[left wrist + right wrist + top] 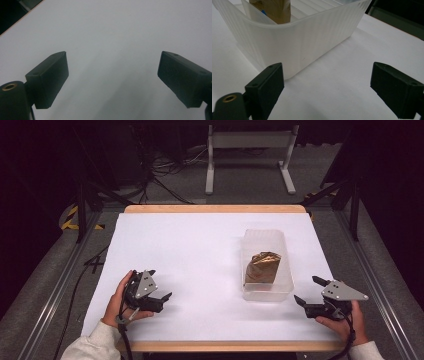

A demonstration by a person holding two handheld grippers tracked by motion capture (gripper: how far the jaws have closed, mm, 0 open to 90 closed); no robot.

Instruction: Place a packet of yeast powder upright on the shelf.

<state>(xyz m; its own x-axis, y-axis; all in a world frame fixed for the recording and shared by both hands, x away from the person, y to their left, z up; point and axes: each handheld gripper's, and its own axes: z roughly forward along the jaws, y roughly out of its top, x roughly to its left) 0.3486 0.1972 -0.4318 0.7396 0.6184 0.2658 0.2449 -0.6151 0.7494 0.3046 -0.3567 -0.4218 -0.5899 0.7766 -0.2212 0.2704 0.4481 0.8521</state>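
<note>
The brown packet (263,266) stood inside the clear plastic tub (287,285) on the right half of the white surface (190,250). The right claw (311,294) sat just beside the tub's near corner, spread and empty. The left claw (159,284) rested well apart, jaws also spread over bare surface.

You have a white table (200,255) with a wooden edge (215,209). Behind it, on the grey floor (240,175), you see a white metal stand (250,150) and dark cables (160,170).
</note>
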